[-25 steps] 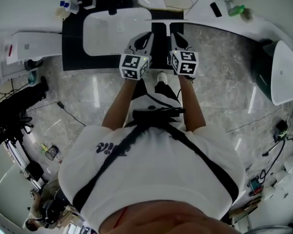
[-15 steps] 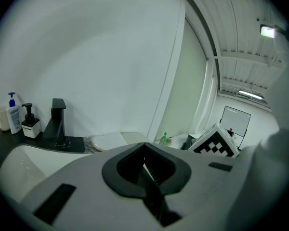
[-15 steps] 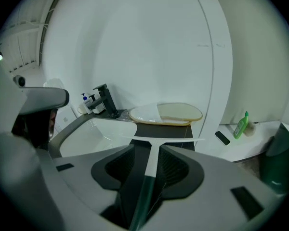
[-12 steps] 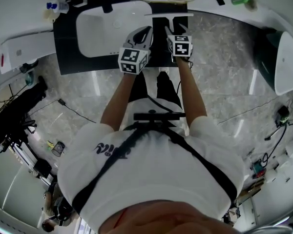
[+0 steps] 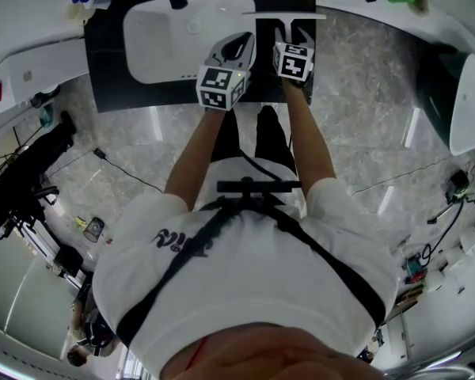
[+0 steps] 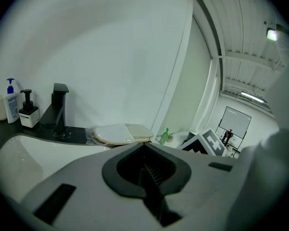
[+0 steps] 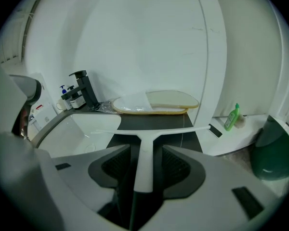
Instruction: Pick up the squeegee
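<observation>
straddling the handle of the white squeegee [image 7: 145, 137], the right gripper [image 7: 145, 161] had just been opening its jaws; they stood wide, gripping nothing. the squeegee lay toward the dark counter's [image 7: 135, 121] right end, beside the basin [image 7: 82, 131]. closing squarely mid-handle looked wisest.

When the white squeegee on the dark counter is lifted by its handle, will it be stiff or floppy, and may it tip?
Probably stiff: the squeegee holds a straight T shape. Likely light, being thin. Its wide blade may dip if held at the handle's end.
</observation>
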Demonstrator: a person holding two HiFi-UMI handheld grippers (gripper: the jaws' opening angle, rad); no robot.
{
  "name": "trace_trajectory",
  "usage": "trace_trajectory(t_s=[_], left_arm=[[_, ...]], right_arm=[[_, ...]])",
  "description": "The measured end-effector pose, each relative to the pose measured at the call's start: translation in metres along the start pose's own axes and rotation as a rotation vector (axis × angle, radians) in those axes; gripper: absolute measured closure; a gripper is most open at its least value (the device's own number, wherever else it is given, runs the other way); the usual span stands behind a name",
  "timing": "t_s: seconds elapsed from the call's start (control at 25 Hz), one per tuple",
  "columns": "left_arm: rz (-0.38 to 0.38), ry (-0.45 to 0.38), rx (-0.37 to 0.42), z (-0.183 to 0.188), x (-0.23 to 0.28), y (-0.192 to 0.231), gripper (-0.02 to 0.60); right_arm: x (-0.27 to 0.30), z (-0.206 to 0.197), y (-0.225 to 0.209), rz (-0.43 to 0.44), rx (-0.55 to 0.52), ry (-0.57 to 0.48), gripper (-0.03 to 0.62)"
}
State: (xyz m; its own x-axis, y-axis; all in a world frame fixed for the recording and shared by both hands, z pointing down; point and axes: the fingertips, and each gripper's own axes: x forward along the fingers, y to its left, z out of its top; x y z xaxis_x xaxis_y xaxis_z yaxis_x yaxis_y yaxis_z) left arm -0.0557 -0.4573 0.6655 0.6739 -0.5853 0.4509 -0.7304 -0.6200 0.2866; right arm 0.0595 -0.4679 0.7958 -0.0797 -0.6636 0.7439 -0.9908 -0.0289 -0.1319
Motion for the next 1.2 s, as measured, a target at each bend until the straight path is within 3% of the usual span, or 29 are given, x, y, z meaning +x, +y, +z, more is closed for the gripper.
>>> trace_trajectory(t_s=[0.32, 0.84, 1.2], left_arm=[[-0.001, 0.001, -0.006, -0.004, -0.008, 0.0, 0.572], [0.018, -0.057, -0.015, 0.027, -0.036, -0.001, 0.572], [0.017, -0.14, -0.005, 0.072, -0.074, -0.009, 0.572]], right_arm=[[0.006, -0.005, 0.0, -0.065, -0.004, 0.001, 0.502], [-0.028, 0.022, 0.004, -0.026, -0.001, -0.042, 0.505], [-0.106, 0.08, 0.023, -0.005, -0.002, -0.219, 0.505]])
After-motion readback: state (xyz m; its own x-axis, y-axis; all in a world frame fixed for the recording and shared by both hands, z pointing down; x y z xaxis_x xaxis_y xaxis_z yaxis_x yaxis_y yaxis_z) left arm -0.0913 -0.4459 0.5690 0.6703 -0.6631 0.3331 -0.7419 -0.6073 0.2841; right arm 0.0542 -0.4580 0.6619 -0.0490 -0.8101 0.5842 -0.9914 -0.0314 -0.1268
